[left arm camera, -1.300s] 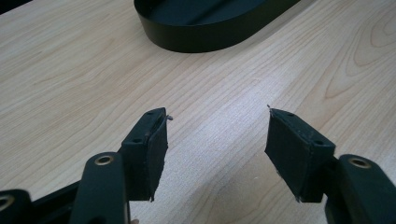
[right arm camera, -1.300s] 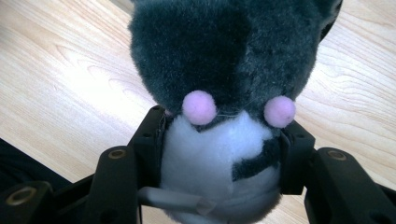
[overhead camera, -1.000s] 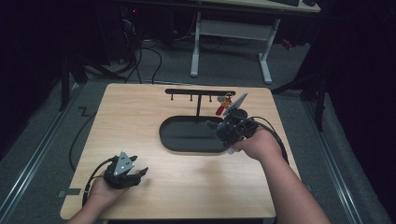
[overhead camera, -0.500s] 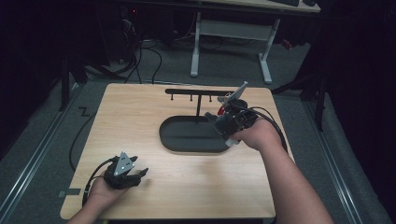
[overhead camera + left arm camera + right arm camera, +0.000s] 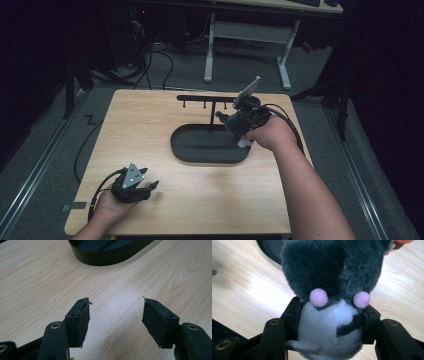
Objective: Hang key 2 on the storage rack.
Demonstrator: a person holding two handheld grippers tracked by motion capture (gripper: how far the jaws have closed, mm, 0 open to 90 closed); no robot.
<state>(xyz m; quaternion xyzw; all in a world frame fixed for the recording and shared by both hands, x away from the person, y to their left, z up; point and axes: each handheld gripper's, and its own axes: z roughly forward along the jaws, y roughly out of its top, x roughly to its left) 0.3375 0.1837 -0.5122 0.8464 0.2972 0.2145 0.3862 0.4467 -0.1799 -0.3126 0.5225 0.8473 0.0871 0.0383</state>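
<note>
A grey and white plush toy (image 5: 329, 277) with two pink cheek dots is clamped by its white belly in my right gripper (image 5: 330, 315). In the high view that gripper (image 5: 231, 123) hovers over the right end of the black oval tray (image 5: 200, 157), just in front of the black hook rack (image 5: 205, 98), and the plush (image 5: 243, 143) is mostly hidden by the hand. At the front left of the table my left gripper (image 5: 148, 188) rests low and open. Its pads (image 5: 81, 322) have only bare wood between them, and the tray (image 5: 105, 257) lies ahead of it.
The rack's post rises from the tray's far side and its bar carries small hooks. An orange bit (image 5: 402, 242) shows at the top right edge of the right gripper view. Cables trail off both grippers. A desk frame (image 5: 250, 30) stands beyond the table.
My right gripper has carried the plush away from me and slightly left, from the tray's right end toward the rack. The left gripper has stayed where it was.
</note>
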